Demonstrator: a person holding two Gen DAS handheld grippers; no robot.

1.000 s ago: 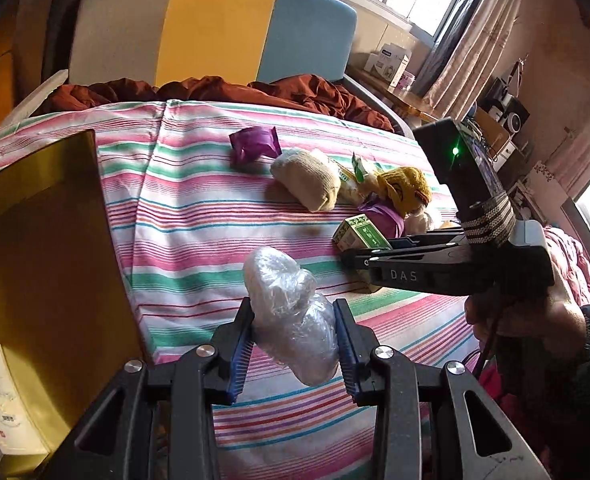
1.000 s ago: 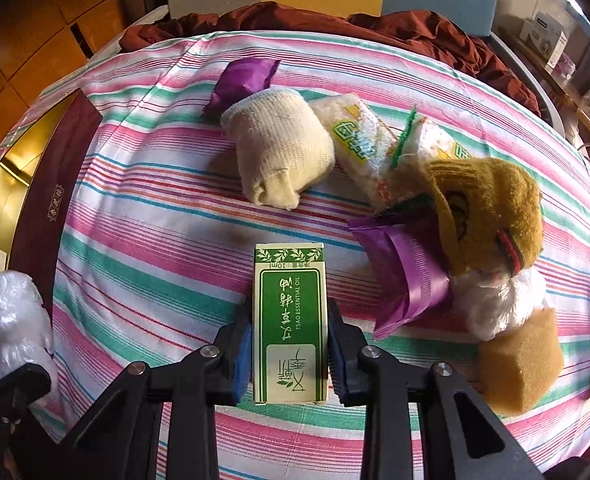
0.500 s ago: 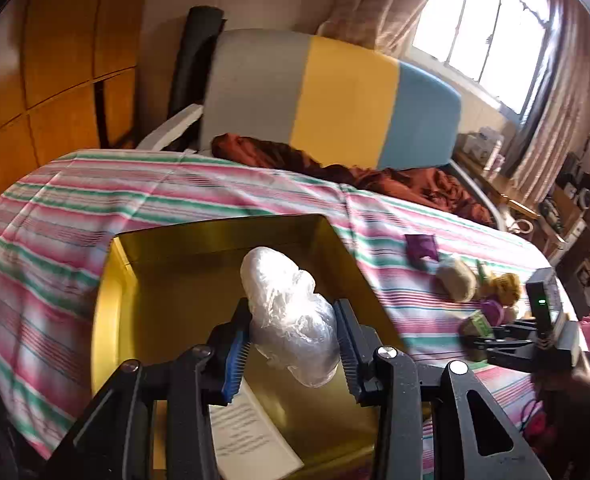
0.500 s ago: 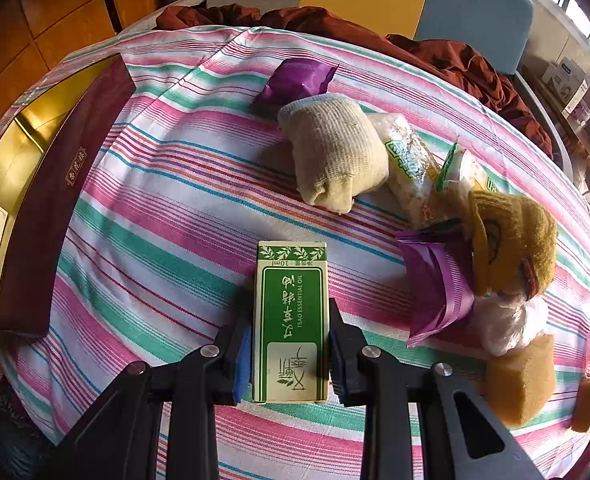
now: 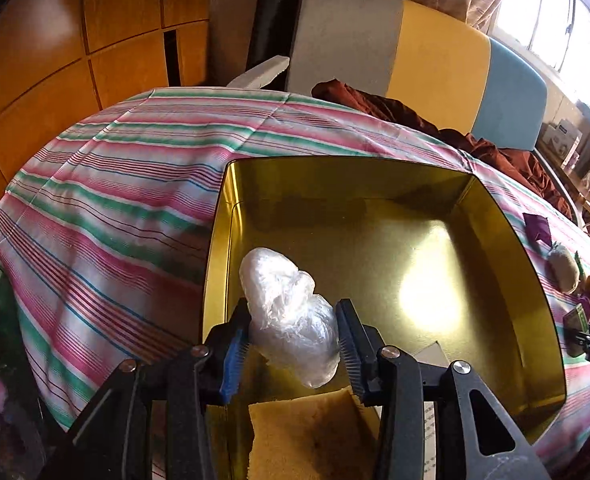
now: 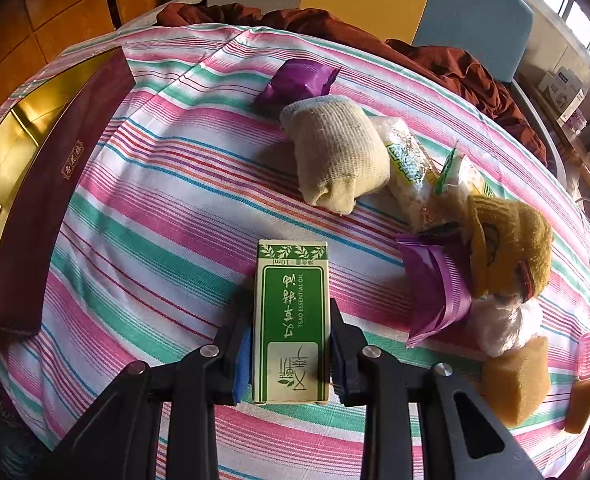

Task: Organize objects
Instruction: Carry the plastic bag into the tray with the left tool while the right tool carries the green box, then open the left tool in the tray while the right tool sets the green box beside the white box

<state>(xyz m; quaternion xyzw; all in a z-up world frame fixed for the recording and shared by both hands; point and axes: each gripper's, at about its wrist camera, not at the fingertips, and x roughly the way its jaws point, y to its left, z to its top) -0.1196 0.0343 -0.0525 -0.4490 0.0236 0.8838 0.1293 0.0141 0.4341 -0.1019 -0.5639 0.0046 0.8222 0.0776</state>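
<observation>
Since one second ago, the left gripper [image 5: 293, 346] has travelled from above the striped bed sheet [image 5: 107, 208] to above the open golden tin box [image 5: 507, 248], and it carries the clear plastic bundle [image 5: 289, 316] with it. Its fingers [image 5: 235, 354] are opening now; the bundle is between them and the pads seem to touch it on both sides still. Below the bundle, inside the box, lies a yellow sponge [image 5: 307, 436], and a white paper is beside it.

On the other side, the right gripper [image 6: 291, 354] has almost not moved. Its fingers [image 6: 242, 364] pinch the green and white essential oil carton [image 6: 291, 320], low over the sheet. Near it on the bed are a beige sock roll [image 6: 339, 160], a purple packet [image 6: 295, 80], a mustard knitted thing [image 6: 507, 248] and one more sponge [image 6: 515, 380]. At the left edge of this view stands the dark red outer wall of the box.
</observation>
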